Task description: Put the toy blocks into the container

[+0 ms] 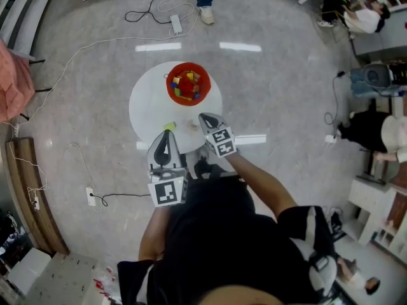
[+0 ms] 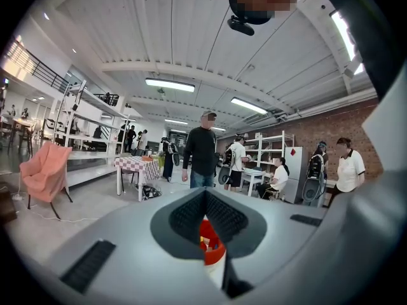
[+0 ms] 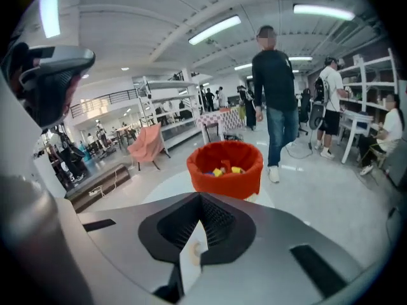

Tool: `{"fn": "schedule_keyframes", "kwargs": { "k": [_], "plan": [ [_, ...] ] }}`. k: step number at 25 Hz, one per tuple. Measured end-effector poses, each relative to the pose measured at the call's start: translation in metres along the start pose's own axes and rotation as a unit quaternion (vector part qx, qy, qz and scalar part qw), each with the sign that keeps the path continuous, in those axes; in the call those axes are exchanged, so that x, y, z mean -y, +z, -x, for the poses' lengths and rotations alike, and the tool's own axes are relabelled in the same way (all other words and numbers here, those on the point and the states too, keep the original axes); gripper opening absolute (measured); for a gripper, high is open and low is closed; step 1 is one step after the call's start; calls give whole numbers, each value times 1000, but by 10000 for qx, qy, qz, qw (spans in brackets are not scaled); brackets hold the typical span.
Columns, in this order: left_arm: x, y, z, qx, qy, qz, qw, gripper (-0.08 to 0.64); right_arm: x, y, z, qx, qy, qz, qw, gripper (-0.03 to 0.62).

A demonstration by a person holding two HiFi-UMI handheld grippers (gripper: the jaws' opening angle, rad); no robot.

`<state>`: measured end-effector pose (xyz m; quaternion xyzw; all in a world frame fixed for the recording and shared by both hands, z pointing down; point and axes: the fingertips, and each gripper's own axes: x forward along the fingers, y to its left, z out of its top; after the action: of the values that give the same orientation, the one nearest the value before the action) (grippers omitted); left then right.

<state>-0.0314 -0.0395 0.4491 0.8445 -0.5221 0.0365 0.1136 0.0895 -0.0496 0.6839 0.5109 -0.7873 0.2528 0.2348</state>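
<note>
Left gripper (image 1: pixel 167 138) and right gripper (image 1: pixel 206 117) both closed, nothing held. Yellow-green block (image 1: pixel 169 126) sits on the table (image 1: pixel 143 103), lower left of the red container (image 1: pixel 170 85) at upper centre. Likely light, rigid, slick plastic — grip across two flat opposite faces.

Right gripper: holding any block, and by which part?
Nothing is held. The right gripper is shut, pads together, with nothing between them.

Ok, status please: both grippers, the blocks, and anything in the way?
Left gripper shut, right gripper shut, nothing seen held. Red container part filled; a yellow-green block lies on the table. No obstacle seen.
</note>
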Motion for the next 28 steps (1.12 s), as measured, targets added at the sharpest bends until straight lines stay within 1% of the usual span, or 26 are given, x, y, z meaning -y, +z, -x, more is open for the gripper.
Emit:
{"fn": "schedule_keyframes", "kwargs": {
  "k": [2,4,6,10,14,17,19,21,22,25,28],
  "plan": [
    [0,-1,0,0,-1,-16,10000,-9,3,-29,-12,-487,50,-186,9986,-3],
    [0,-2,0,18,9,-27,10000,-9,7,-54,-22,-913,88,-411,9949,-3],
    [0,-2,1,8,29,-4,10000,-9,10,-77,-29,-1285,106,-469,9905,-2],
    [-1,-3,0,1,47,42,10000,-9,1,-97,-33,-1781,275,-401,9828,-2],
    [0,-3,-1,-17,56,68,10000,-9,-10,-125,-40,-2194,477,-144,9744,-2],
    [-1,-3,-1,-38,60,66,10000,-9,-22,-139,-43,-2414,685,64,9680,0],
    [-1,-4,-2,-28,59,79,9999,-9,-30,-150,-45,-2636,845,139,9608,30],
    [-2,-4,-4,-35,50,73,10000,-9,-34,-165,-47,-2921,958,172,9514,98],
    [-2,-5,-4,-44,48,67,10000,-9,-34,-172,-48,-3046,958,185,9475,111],
    [-3,-6,-5,-79,63,61,9999,-9,-29,-187,-50,-3322,825,263,9392,133],
    [-6,-6,-7,-82,76,70,9999,-9,-24,-188,-56,-3378,718,372,9377,144]
  ]
}}
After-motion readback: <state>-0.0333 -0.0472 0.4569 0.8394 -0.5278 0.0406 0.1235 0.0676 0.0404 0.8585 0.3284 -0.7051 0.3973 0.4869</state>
